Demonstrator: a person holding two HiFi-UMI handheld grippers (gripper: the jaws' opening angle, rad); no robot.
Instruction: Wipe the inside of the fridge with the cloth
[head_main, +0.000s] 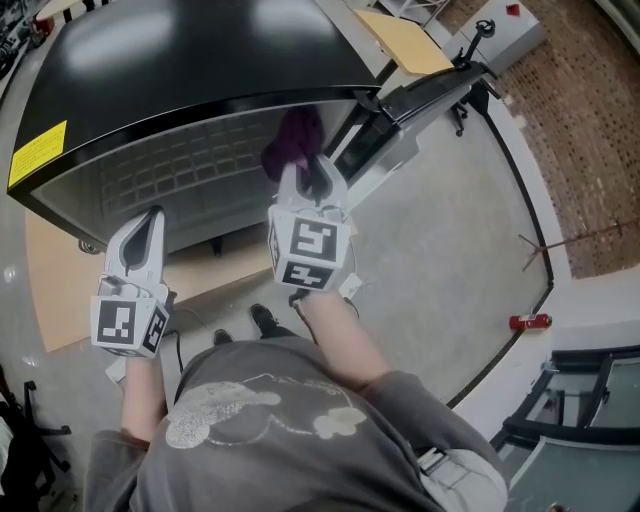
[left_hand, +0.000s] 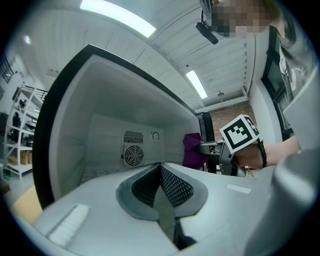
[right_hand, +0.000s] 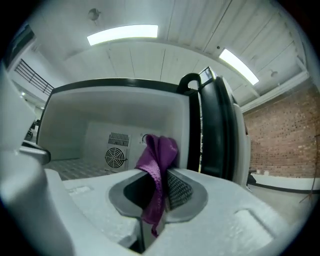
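Two grippers face the open fridge (head_main: 200, 60). The right gripper (head_main: 305, 182), at 1 o'clock from the left gripper (head_main: 150, 218), clenches the purple cloth (head_main: 293, 140) at the fridge mouth, ready for wiping. The left fingers are closed together on nothing, held aside.

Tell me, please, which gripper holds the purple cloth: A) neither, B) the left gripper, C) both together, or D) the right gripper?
D: the right gripper has its jaws shut on the purple cloth, while the left gripper is shut with nothing between its jaws.
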